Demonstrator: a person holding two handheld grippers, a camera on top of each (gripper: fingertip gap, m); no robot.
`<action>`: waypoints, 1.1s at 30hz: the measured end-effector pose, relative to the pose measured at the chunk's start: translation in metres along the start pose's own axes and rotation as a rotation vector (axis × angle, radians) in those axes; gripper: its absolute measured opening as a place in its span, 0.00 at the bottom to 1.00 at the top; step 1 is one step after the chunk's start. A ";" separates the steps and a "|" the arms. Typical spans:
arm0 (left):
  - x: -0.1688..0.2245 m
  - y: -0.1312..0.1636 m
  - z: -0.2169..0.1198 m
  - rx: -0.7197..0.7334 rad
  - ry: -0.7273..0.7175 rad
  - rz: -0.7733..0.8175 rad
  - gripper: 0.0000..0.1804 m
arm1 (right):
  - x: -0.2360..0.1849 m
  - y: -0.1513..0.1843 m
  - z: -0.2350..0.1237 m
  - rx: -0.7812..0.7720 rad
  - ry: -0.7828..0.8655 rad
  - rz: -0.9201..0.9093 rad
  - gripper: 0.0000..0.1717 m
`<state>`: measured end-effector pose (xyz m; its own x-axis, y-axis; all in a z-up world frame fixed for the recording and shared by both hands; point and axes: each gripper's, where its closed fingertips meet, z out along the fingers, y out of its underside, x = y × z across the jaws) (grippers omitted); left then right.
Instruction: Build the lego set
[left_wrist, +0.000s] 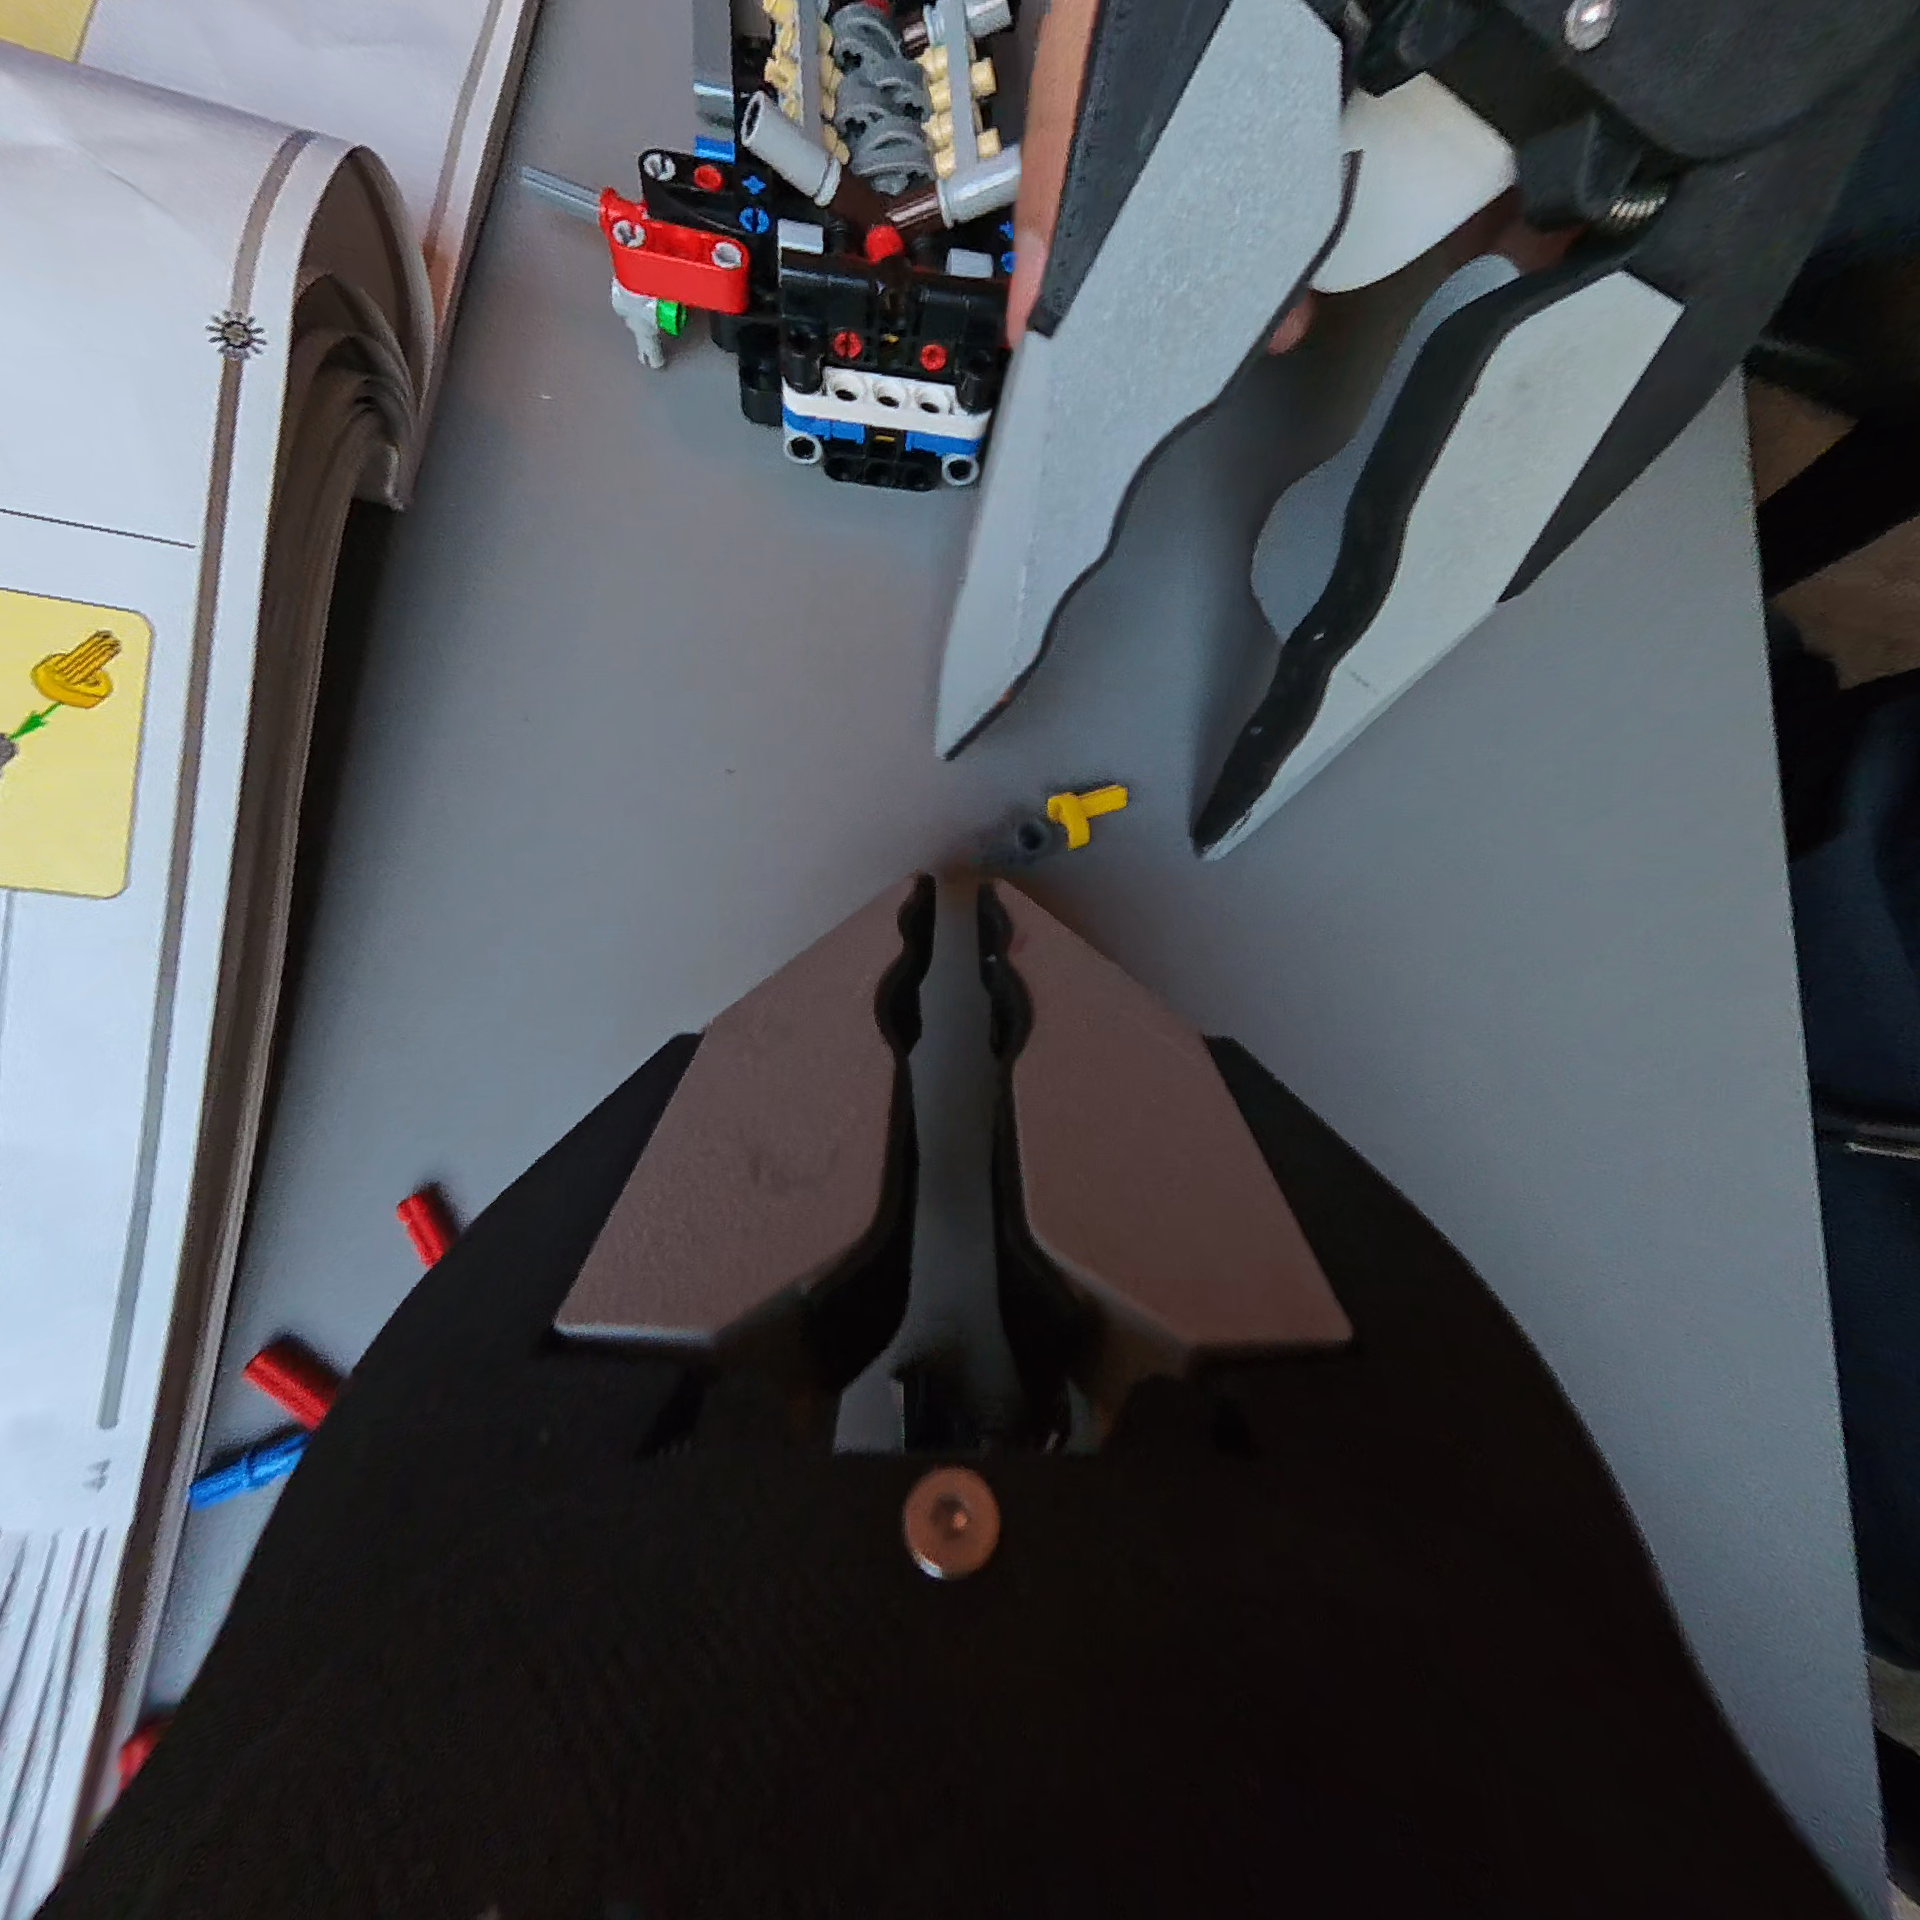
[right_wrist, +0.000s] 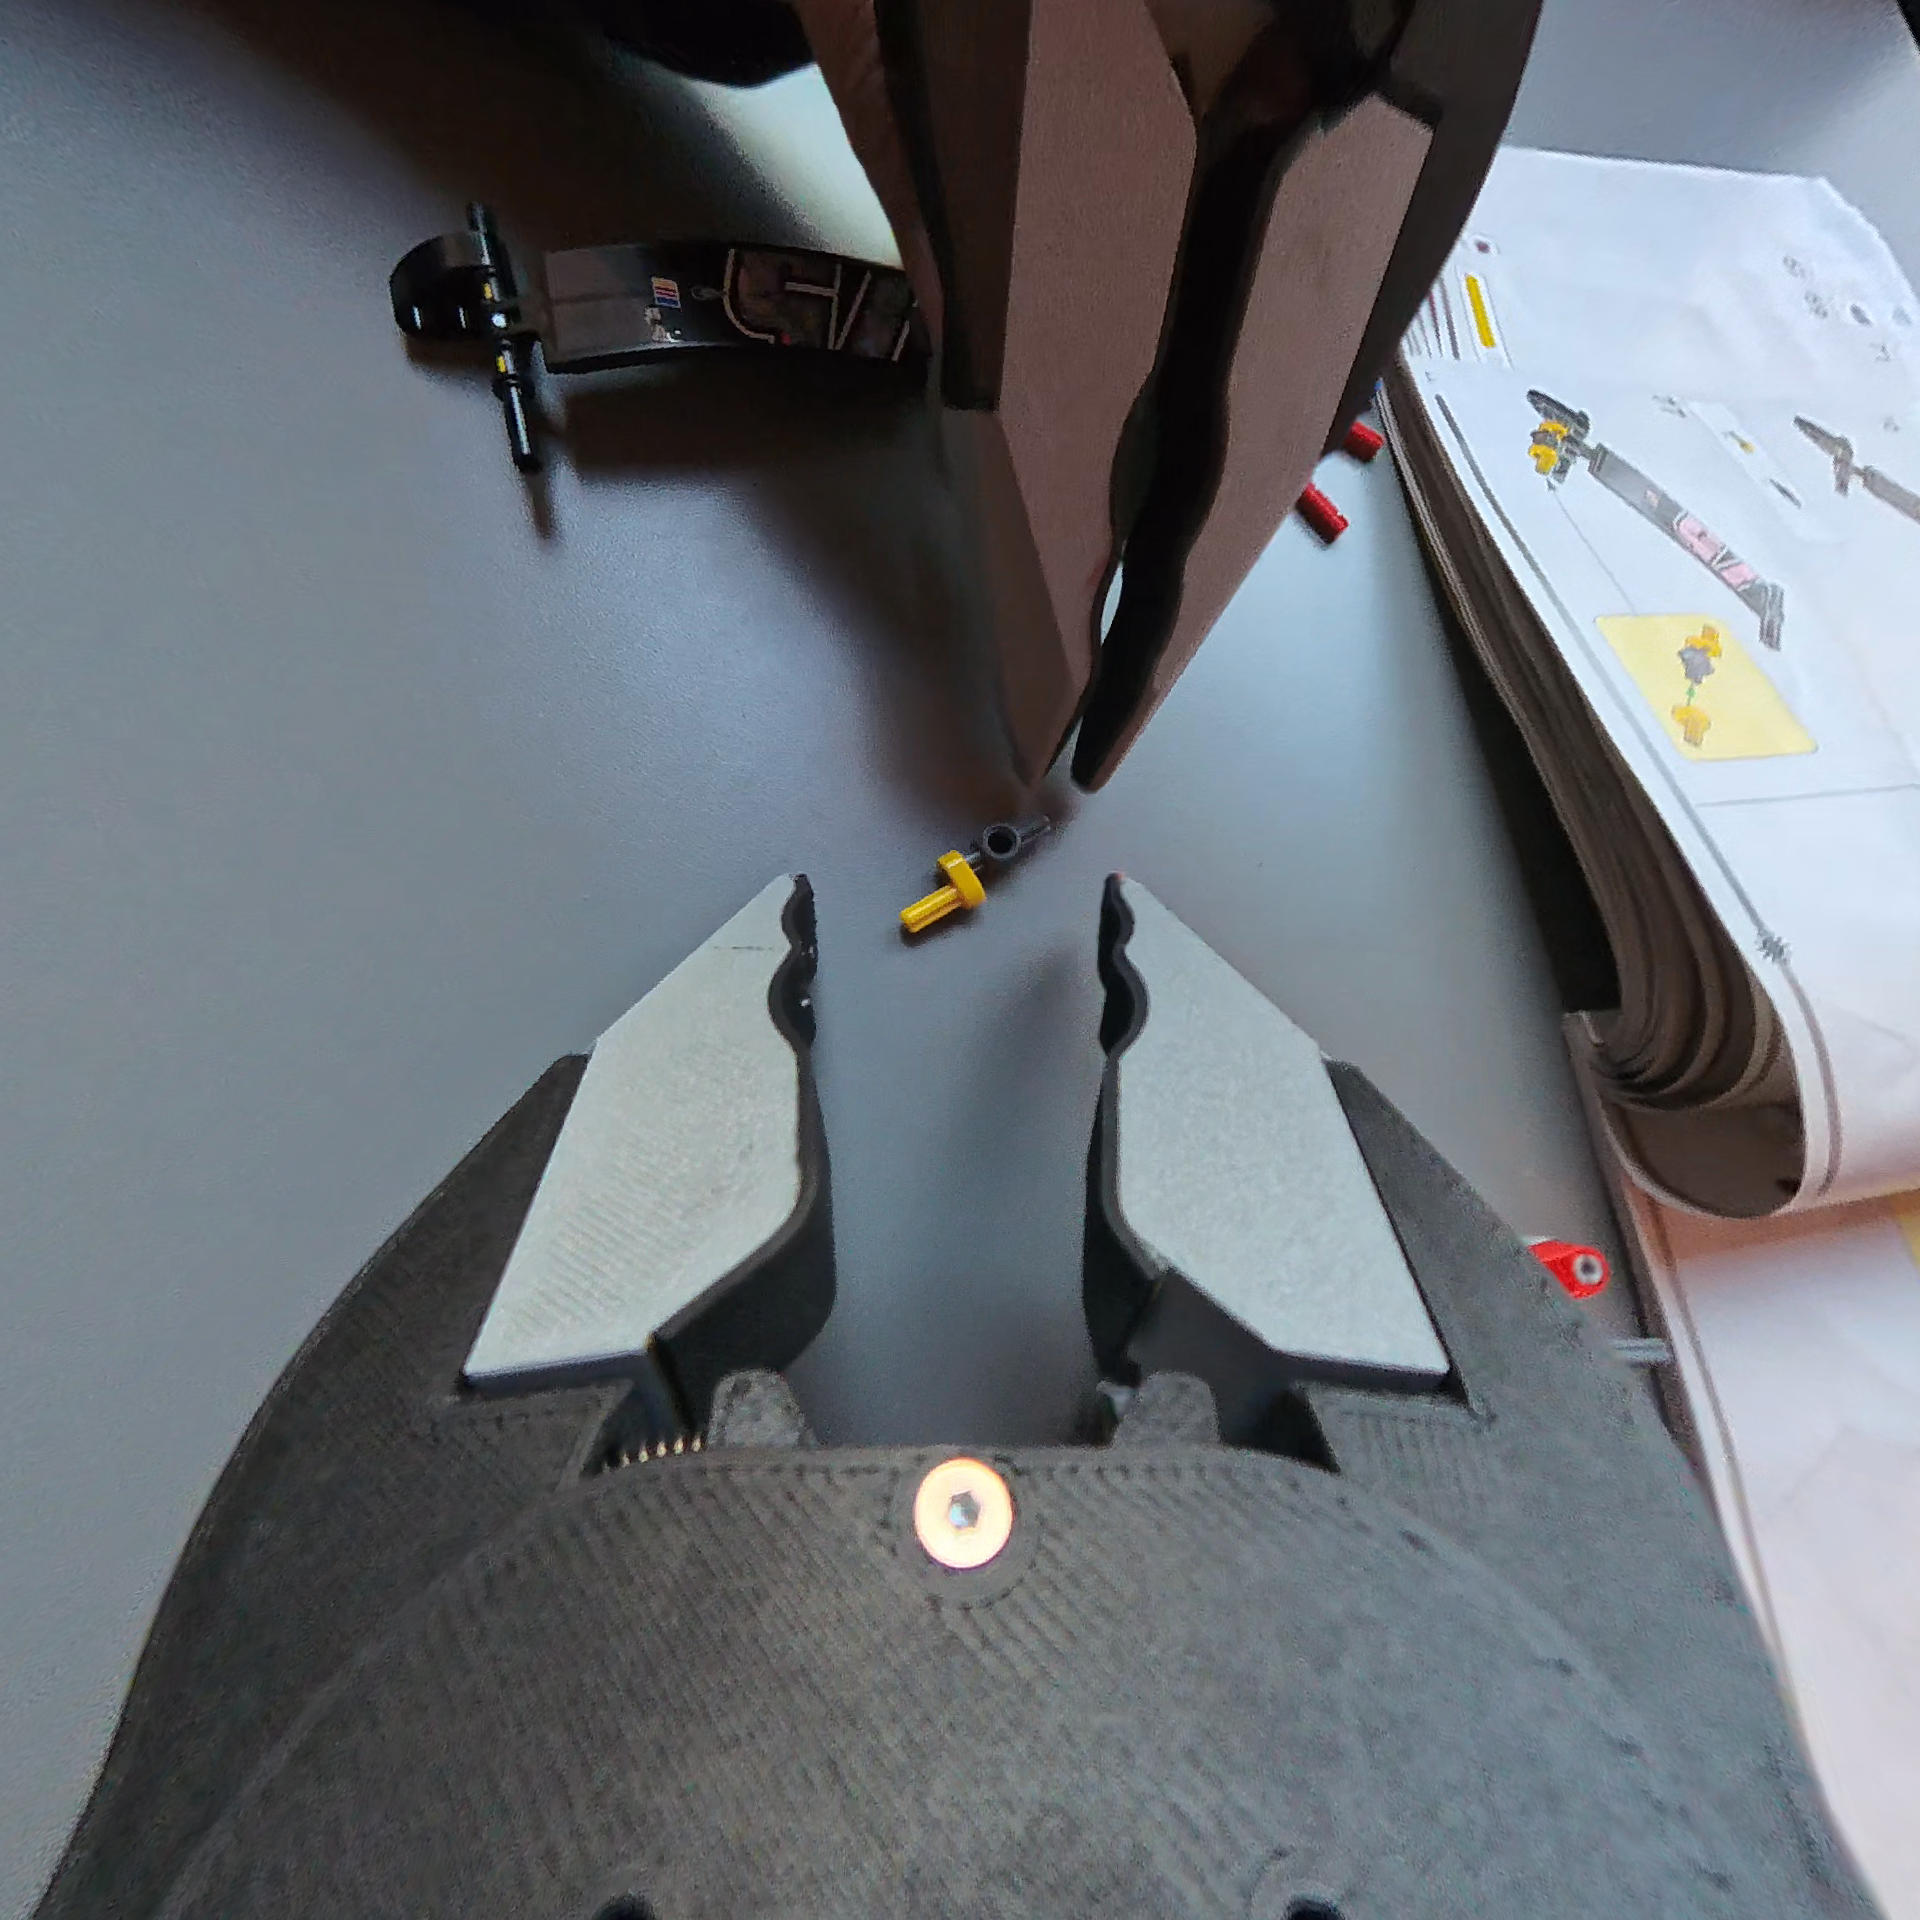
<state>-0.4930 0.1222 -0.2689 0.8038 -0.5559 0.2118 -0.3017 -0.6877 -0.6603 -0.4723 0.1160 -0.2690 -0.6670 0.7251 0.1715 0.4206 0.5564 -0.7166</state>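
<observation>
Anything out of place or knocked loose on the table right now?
Mostly tidy. A small yellow-and-grey pin piece lies loose on the table between both grippers, held by neither. Red pins and a blue pin lie scattered beside the booklet.

The table (right_wrist: 312, 727) is a smooth, matt grey surface with a faint sheen. The right gripper (right_wrist: 958, 914) has a coarse, ribbed black printed-plastic body and grainy matt grey fingers (right_wrist: 665, 1143) (a shiny metal screw (right_wrist: 962, 1512) sits in it). The yellow pin (right_wrist: 940, 891) is glossy plastic. The instruction booklet (right_wrist: 1714, 582) on the right is smooth printed paper.
</observation>
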 end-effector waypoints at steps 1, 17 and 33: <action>0.001 0.000 0.003 -0.002 0.014 -0.003 0.03 | 0.001 -0.001 0.000 0.005 -0.010 -0.013 0.32; 0.012 0.001 -0.004 0.003 0.083 -0.017 0.00 | -0.006 0.004 -0.005 -0.052 -0.003 0.233 0.32; 0.058 0.019 0.003 -0.112 0.203 0.041 0.00 | -0.041 -0.003 -0.003 -0.008 0.063 0.328 0.29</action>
<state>-0.4511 0.0782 -0.2713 0.6736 -0.6590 0.3347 -0.3956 -0.7039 -0.5899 -0.4446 0.0853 -0.2719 -0.4558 0.8897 -0.0262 0.6120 0.2919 -0.7350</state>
